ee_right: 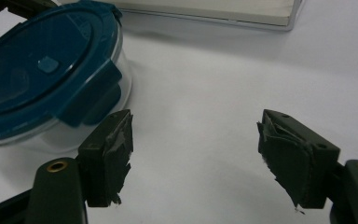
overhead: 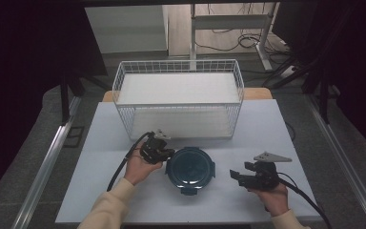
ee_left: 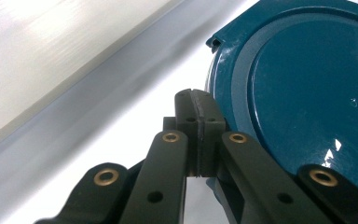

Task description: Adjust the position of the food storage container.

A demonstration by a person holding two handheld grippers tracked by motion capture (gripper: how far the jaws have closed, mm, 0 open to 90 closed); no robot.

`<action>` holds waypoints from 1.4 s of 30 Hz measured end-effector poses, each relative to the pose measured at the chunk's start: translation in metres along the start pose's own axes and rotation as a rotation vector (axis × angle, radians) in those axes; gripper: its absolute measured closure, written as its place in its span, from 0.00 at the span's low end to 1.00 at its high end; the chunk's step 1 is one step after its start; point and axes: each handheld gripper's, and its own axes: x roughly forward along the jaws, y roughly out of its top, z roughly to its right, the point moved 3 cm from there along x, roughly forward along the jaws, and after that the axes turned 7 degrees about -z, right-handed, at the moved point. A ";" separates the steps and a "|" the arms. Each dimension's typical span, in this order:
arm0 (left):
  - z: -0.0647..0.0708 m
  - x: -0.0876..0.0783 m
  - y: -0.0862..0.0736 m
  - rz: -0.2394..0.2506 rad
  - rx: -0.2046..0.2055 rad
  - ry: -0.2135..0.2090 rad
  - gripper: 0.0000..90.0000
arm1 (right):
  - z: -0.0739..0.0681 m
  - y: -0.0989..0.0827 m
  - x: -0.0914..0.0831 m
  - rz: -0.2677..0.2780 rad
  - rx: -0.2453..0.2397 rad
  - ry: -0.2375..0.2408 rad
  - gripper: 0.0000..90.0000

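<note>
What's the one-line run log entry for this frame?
left gripper: shut, empty, beside lid rim | right gripper: open, empty, apart from container | round clear container with teal clip-on lid: closed, on table | white wire basket: behind

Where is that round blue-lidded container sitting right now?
In the high view, the container sits on the table between the left hand-held gripper and right hand-held gripper, in front of the white wire basket.

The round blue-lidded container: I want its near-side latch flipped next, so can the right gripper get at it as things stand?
Probably yes. The right gripper is open beside the container, with bare table between them and the latch facing it.
</note>
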 end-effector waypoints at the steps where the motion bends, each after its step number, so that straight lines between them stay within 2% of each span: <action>1: 0.002 0.001 0.001 0.003 0.004 0.001 1.00 | 0.000 0.000 0.000 0.000 0.000 0.000 0.29; 2: 0.006 0.002 0.003 0.005 0.009 0.000 1.00 | 0.000 0.000 0.000 0.002 0.000 0.001 0.29; 9: 0.007 0.003 0.003 0.015 0.033 0.010 1.00 | 0.000 0.001 -0.002 0.011 -0.010 0.003 0.29; 11: 0.008 0.000 0.003 0.045 0.020 0.013 1.00 | 0.000 0.001 -0.003 0.016 -0.013 0.005 0.29; 12: 0.007 -0.006 0.002 0.068 0.014 0.039 1.00 | 0.000 0.001 -0.004 0.022 -0.012 0.005 0.29; 13: 0.006 -0.010 0.001 0.083 0.014 0.047 1.00 | 0.000 0.002 -0.005 0.026 -0.013 0.009 0.29; 14: 0.006 -0.015 -0.002 0.107 -0.008 0.045 1.00 | 0.000 0.002 -0.005 0.032 -0.017 0.010 0.29; 16: 0.006 -0.030 -0.010 0.152 -0.011 0.072 0.98 | 0.000 0.004 -0.007 0.046 -0.023 0.025 0.29; 19: 0.011 -0.044 -0.022 0.197 -0.038 0.057 0.90 | -0.002 0.007 -0.009 0.060 -0.029 0.046 0.29; 20: 0.015 -0.053 -0.031 0.225 -0.076 0.031 0.78 | -0.005 0.009 -0.010 0.072 -0.033 0.078 0.29; 21: 0.015 -0.053 -0.031 0.225 -0.076 0.031 0.70 | -0.005 0.009 -0.010 0.072 -0.033 0.078 0.29; 22: 0.017 -0.056 -0.036 0.236 -0.094 0.015 0.62 | -0.009 0.010 -0.012 0.077 -0.056 0.081 0.29; 23: 0.018 -0.058 -0.040 0.242 -0.106 0.006 0.62 | -0.009 0.010 -0.012 0.077 -0.056 0.081 0.29; 26: 0.021 -0.065 -0.053 0.236 -0.157 -0.007 0.42 | -0.013 0.011 -0.012 0.081 -0.073 0.085 0.29; 29: 0.017 -0.073 -0.065 0.256 -0.236 -0.053 0.38 | -0.015 0.012 -0.012 0.079 -0.080 0.094 0.29; 30: 0.016 -0.074 -0.067 0.250 -0.243 -0.056 0.37 | -0.017 0.012 -0.011 0.078 -0.083 0.103 0.28; 31: 0.014 -0.077 -0.069 0.251 -0.246 -0.051 0.36 | -0.017 0.013 -0.011 0.080 -0.081 0.110 0.27; 32: 0.012 -0.080 -0.071 0.265 -0.260 -0.036 0.36 | -0.020 0.014 -0.012 0.086 -0.065 0.148 0.26; 33: 0.009 -0.081 -0.074 0.271 -0.275 -0.028 0.36 | -0.020 0.014 -0.012 0.086 -0.065 0.148 0.26; 34: 0.006 -0.081 -0.079 0.267 -0.295 -0.032 0.34 | -0.023 0.015 -0.011 0.089 -0.058 0.172 0.26; 42: 0.007 -0.073 -0.087 0.237 -0.307 -0.058 0.33 | -0.025 0.017 -0.008 0.074 -0.061 0.170 0.25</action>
